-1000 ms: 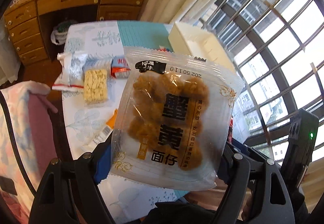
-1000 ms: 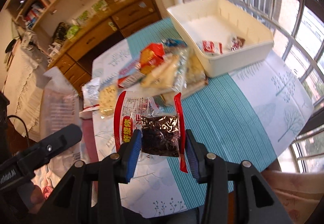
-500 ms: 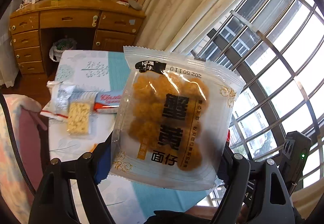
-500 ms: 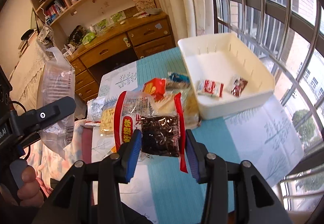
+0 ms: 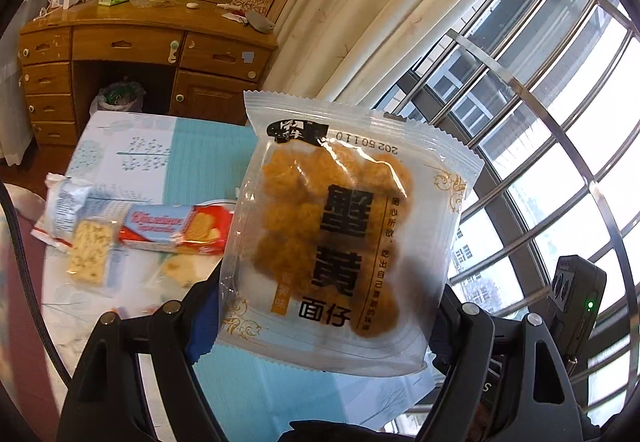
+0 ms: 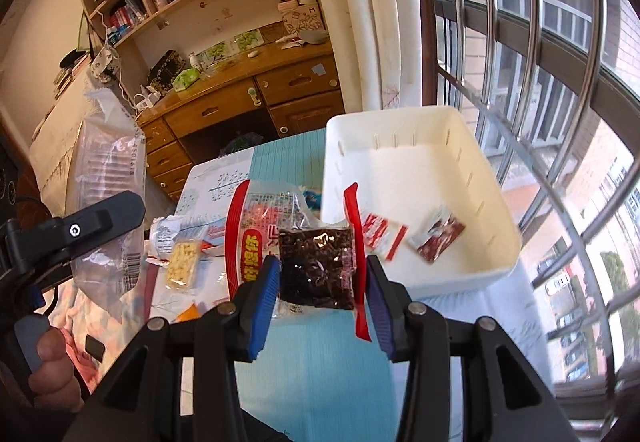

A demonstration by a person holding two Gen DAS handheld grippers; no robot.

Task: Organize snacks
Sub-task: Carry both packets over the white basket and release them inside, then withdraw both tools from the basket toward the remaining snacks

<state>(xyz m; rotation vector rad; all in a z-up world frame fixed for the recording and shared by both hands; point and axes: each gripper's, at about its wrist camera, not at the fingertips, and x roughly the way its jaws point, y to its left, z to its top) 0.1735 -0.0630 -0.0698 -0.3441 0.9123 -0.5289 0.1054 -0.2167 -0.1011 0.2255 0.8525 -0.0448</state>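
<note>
Left hand-held gripper (image 5: 324,316): clamped on a clear pouch (image 5: 344,238) of golden-brown puffs, held upright and clear of the tabletop (image 5: 208,166); in the right wrist view the same pouch shows from its back, at far left.
Left of the left hand-held gripper: on the tabletop, a white wrapper (image 5: 66,202), a cracker pack (image 5: 90,252) and a red-and-blue biscuit pack (image 5: 176,228), touching or overlapping in a row.
Right hand-held gripper (image 6: 322,294): blue pads (image 6: 266,292) pressed on a red-edged bag (image 6: 298,242) with a dark inner packet, lifted over the tabletop.
Left of the right hand-held gripper: the cracker pack and white wrapper again, lying beside each other.
Ahead and right of the right hand-held gripper: a white bin (image 6: 416,210) on the tabletop, open at the top.
In the bin: a red-and-white sachet (image 6: 384,236) and a dark red sachet (image 6: 438,236), near each other on the floor of the bin, toward its near wall.
Beyond the tabletop: a wooden desk (image 6: 256,98) with drawers.
</note>
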